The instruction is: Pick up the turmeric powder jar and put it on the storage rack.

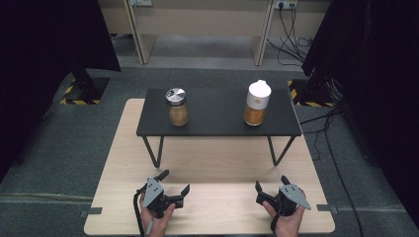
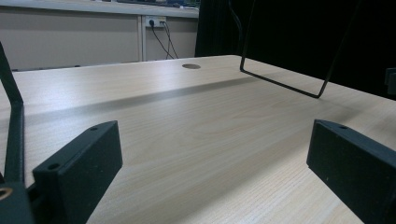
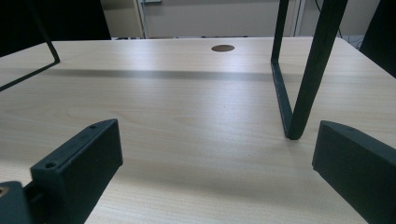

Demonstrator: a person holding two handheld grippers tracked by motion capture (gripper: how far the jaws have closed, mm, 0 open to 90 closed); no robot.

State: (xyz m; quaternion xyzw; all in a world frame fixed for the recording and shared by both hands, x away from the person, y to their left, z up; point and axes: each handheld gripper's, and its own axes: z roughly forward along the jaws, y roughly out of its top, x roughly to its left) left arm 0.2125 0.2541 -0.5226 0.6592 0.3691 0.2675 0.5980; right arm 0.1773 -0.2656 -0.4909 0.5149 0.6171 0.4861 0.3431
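A glass jar [image 1: 177, 107] with a silver lid and brown contents stands on the left of a black raised shelf [image 1: 217, 123]. A bottle [image 1: 257, 103] with a white cap and orange contents stands on the shelf's right. My left gripper [image 1: 174, 181] rests low over the wooden table [image 1: 217, 158] near its front edge, held in a hand, open and holding nothing. My right gripper [image 1: 271, 182] sits likewise at the front right, open. In the left gripper view my left gripper [image 2: 215, 158] has its jaws wide apart over bare wood; the right gripper [image 3: 217, 158] looks the same in its own view.
The shelf stands on thin black wire legs [image 3: 299, 88]; one leg is close ahead of my right gripper, another [image 2: 285, 84] lies farther off from the left one. A round cable hole [image 3: 222, 48] marks the tabletop. Black stands and cables [image 1: 306, 89] sit on the floor beyond.
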